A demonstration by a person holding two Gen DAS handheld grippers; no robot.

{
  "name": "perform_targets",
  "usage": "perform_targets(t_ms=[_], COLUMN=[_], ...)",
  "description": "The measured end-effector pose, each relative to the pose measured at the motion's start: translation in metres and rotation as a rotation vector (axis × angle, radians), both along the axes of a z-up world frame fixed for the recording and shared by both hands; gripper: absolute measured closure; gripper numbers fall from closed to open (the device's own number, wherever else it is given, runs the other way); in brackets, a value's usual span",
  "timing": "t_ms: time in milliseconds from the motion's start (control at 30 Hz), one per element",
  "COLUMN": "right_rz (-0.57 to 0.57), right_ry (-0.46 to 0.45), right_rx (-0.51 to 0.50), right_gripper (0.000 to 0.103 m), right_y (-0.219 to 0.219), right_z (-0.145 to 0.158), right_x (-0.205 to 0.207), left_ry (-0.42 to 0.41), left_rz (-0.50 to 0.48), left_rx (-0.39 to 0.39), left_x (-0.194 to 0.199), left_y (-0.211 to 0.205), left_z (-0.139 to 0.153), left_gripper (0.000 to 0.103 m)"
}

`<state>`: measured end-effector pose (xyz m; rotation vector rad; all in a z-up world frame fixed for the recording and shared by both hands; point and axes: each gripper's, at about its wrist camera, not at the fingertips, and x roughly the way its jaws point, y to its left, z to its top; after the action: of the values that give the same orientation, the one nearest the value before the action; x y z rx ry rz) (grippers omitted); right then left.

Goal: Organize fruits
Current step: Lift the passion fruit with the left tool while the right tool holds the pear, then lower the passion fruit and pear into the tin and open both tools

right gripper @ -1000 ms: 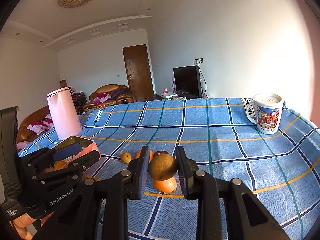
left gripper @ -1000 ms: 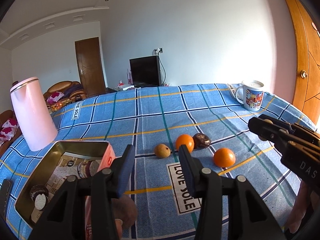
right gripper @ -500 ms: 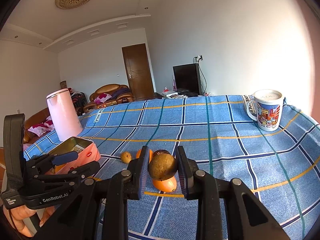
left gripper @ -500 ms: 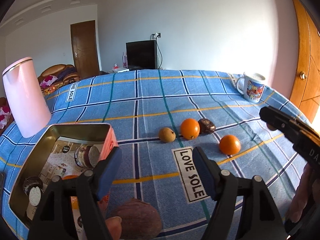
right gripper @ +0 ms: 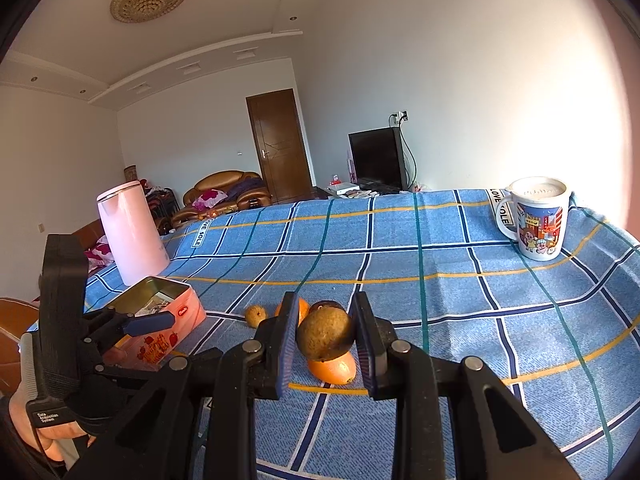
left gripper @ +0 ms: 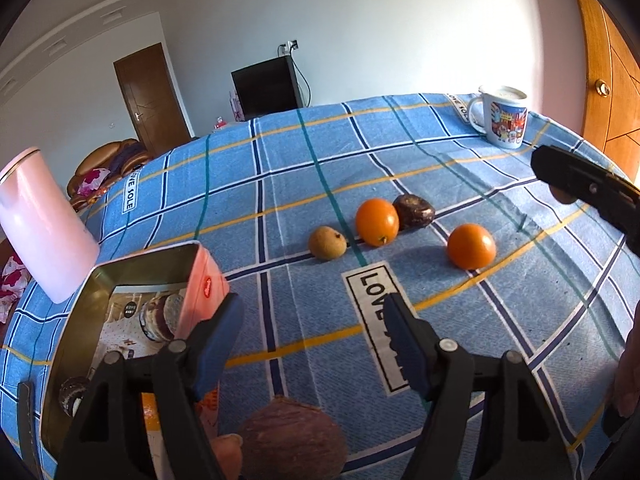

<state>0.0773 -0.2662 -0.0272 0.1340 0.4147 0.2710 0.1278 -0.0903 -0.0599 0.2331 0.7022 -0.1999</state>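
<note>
My right gripper point(right gripper: 324, 340) is shut on a round brownish-green fruit point(right gripper: 325, 333) and holds it above the blue checked tablecloth point(left gripper: 440, 168). It shows at the right edge of the left wrist view point(left gripper: 580, 188). On the cloth lie a small tan fruit point(left gripper: 327, 242), an orange point(left gripper: 377, 221), a dark brown fruit point(left gripper: 414, 211) and a second orange point(left gripper: 471, 246). My left gripper point(left gripper: 314, 332) is open and empty, above a brown coconut-like fruit point(left gripper: 292, 438). An open pink tin point(left gripper: 152, 304) sits at the left.
A pink kettle point(left gripper: 44, 228) stands behind the tin at the far left. A patterned mug point(left gripper: 503, 121) stands at the back right corner. The table edge runs close behind the mug. A hand shows under the left gripper.
My left gripper has opened wider and tilted down, bringing the coconut-like fruit and tin more into view. My right gripper keeps its hold on the fruit, nearly still.
</note>
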Motion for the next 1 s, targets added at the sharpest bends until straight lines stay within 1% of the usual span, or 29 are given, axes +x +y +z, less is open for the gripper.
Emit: perform_targets(t_ms=[67,133,200,333,467,567,733,767,833,867,900,933,1000], right_rz=[0.000,0.001,0.002,0.003,-0.001,-0.003,-0.002,-0.002,-0.001,-0.002,-0.002,-0.002,-0.002], right_ry=[-0.003,-0.009,-0.010,-0.002,-0.007,-0.007,-0.004,-0.004,-0.003,-0.003,-0.004,-0.004,-0.004], right_rx=[-0.001,0.002,0.007,0.011,-0.003,-0.002,0.004,0.004,0.004,0.005,0.005,0.005,0.004], right_gripper=[0.074,0.074,0.074,0.074,0.074,0.074,0.074,0.074,0.074,0.074,0.074,0.074,0.074], right_y=[0.000,0.000,-0.001,-0.001,0.001,0.001,0.000,0.000,0.000,0.000,0.000,0.000,0.000], right_z=[0.000,0.001,0.001,0.000,0.001,0.001,0.001,0.001,0.001,0.001,0.001,0.001,0.001], right_x=[-0.001,-0.002,-0.002,-0.001,-0.002,-0.002,-0.002,-0.002,-0.002,-0.002,-0.002,-0.002,-0.002], left_ry=[0.022,-0.028,-0.066,-0.047,-0.011,0.041,0.047,0.046,0.057,0.070,0.061,0.056,0.055], left_rz=[0.002,-0.017,-0.011,-0.024,-0.017,-0.017,0.003,0.009,0.012,0.017,0.023,0.027,0.025], left_rx=[-0.012,-0.022,-0.032,-0.035,-0.058,-0.093,-0.080,-0.067,-0.040,-0.021,0.006,0.023,0.018], left_x=[-0.006,-0.025,-0.044,-0.063,-0.058,-0.052,-0.047,-0.045,-0.042,-0.040,-0.040,-0.040,-0.041], left_y=[0.006,0.012,0.021,0.032,0.035,0.037,0.033,0.031,0.028,0.026,0.024,0.023,0.024], left_z=[0.001,0.011,0.020,0.017,0.007,-0.003,-0.007,-0.007,-0.010,-0.013,-0.015,-0.017,-0.016], left_gripper=[0.029,0.029,0.029,0.029,0.029,0.029,0.029,0.029,0.033,0.043,0.049,0.049,0.049])
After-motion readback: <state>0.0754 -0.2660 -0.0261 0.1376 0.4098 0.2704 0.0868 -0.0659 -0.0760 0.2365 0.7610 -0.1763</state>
